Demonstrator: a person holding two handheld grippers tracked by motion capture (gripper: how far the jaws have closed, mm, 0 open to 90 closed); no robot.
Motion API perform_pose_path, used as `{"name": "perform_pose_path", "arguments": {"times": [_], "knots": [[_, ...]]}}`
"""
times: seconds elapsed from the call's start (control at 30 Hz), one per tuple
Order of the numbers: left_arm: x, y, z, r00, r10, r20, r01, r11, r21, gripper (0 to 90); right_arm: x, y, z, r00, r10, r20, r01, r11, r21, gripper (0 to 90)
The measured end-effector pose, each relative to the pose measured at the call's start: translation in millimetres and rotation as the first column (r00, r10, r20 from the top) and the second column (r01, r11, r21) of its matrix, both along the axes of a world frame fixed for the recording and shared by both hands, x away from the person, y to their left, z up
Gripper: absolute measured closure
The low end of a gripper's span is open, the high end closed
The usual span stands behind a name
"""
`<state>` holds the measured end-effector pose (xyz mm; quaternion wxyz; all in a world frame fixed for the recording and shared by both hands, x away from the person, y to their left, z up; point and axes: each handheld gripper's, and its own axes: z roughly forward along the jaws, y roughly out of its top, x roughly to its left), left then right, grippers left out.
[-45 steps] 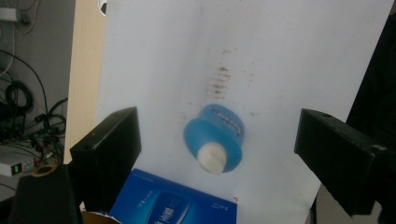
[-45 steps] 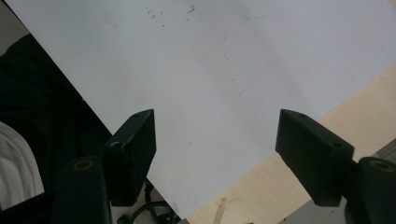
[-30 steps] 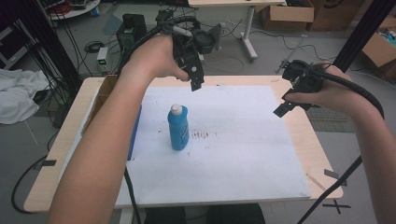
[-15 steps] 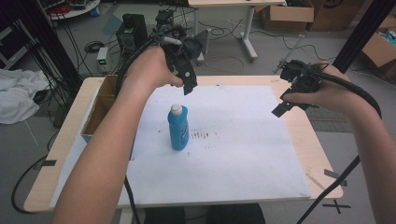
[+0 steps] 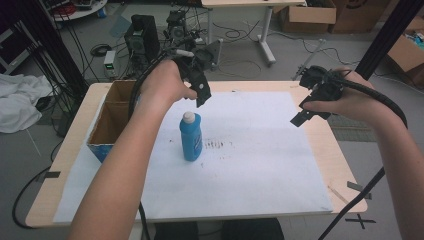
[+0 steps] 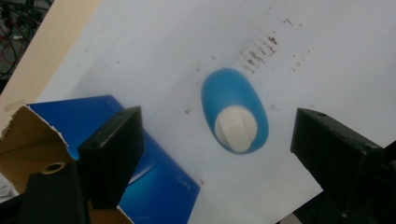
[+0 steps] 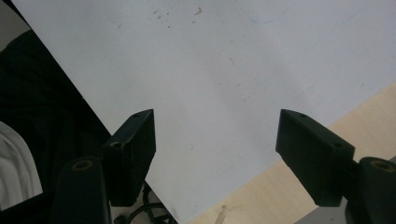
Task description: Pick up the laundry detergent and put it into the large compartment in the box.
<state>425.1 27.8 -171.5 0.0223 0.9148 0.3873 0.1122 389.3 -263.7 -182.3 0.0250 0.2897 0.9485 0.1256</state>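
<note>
Small white print on the blue box (image 6: 161, 186) is too blurred to read.

A grey floor (image 5: 300, 55) is stretching behind the wooden table (image 5: 345, 170), carrying cardboard boxes (image 5: 305, 17), tangled cables (image 5: 240, 35), a white desk leg (image 5: 265, 35) and crumpled white cloth (image 5: 17, 102)

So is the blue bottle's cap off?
No, the blue bottle stands upright on the white sheet with its white cap on.
</note>
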Motion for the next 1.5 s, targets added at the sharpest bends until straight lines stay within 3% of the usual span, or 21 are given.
{"name": "perform_pose_path", "arguments": {"times": [0.73, 1.5], "knots": [[4.7, 3.2, -40.1, 0.9959, 0.073, -0.053, -0.073, 0.9973, -0.003, 16.2, 0.2, -1.1, -4.6, 0.9999, 0.011, 0.001, -0.011, 1.0, 0.004, 28.7], [7.7, 2.8, -70.6, 0.9917, 0.092, -0.09, -0.092, 0.9958, 0.008, 15.6, 0.3, -4.6, -11.6, 0.9999, 0.013, -0.004, -0.013, 1.0, 0.004, 28.7]]}}
